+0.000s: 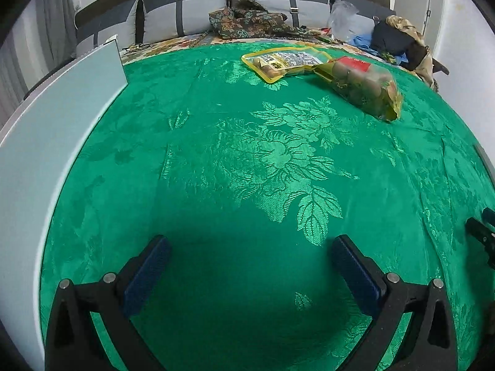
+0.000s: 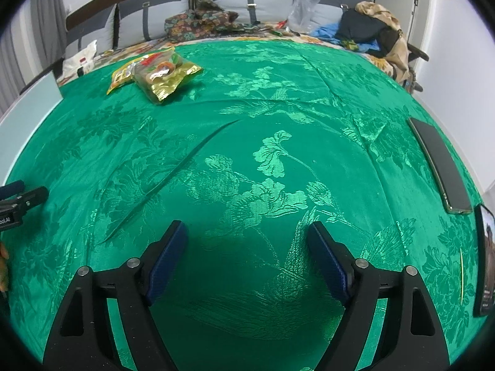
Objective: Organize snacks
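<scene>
Green damask cloth (image 1: 247, 160), glossy, woven with raised peony and leaf figures, covering the whole work surface in both views; one long crease runs through the left centre of the right wrist view.

Snack packets, two, clear plastic film with yellow edging, seen upper right of centre in the left wrist view: one flat pouch with a printed label (image 1: 280, 61), holding small round brown pieces; one longer bag with a red label (image 1: 360, 85), filled with rounded brownish balls. Their ends touch or overlap.

Snack packets, two, crinkled foil, upper left of the right wrist view: one yellow (image 2: 123, 75), one gold with fruit print (image 2: 164, 77), overlapping.

Left gripper (image 1: 250, 247), black frame, ribbed dark blue pads, two fingers spread wide over bare cloth, nothing between.

Right gripper (image 2: 247, 232), same build, fingers likewise standing apart and empty.

Pale panel (image 1: 62, 117), one, smooth, along the left edge.

Phones, two, flat dark slabs at the right edge of the right wrist view: one (image 2: 439, 167) lying on the cloth, one (image 2: 485, 262) with a lit screen.

Cushions (image 1: 198, 12), grey fabric with straps, along the top.
</scene>
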Demonstrator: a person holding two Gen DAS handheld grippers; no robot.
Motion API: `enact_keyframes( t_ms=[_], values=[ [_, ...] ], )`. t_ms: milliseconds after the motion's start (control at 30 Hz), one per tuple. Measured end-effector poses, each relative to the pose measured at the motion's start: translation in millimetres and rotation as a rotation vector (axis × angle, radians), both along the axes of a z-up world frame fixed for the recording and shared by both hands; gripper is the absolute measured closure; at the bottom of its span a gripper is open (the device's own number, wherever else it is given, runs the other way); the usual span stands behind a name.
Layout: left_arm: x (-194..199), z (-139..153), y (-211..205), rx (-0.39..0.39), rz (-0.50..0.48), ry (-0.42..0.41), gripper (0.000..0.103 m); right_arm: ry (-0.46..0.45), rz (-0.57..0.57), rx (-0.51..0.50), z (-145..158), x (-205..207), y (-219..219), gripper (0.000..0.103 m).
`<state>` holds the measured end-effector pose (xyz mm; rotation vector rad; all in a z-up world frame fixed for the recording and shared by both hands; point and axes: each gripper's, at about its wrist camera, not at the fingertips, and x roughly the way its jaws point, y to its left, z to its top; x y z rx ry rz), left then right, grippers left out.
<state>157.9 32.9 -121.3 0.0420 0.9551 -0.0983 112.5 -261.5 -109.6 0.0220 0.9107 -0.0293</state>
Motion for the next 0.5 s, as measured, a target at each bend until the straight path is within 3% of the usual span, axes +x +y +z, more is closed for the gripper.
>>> enact_keyframes(
  t_ms=[500],
  values=[
    [1.9,2.3,-1.8,0.005,0.002,0.001,0.0,0.0,0.001,0.0,0.0,0.1,-0.4,0.019]
  ],
)
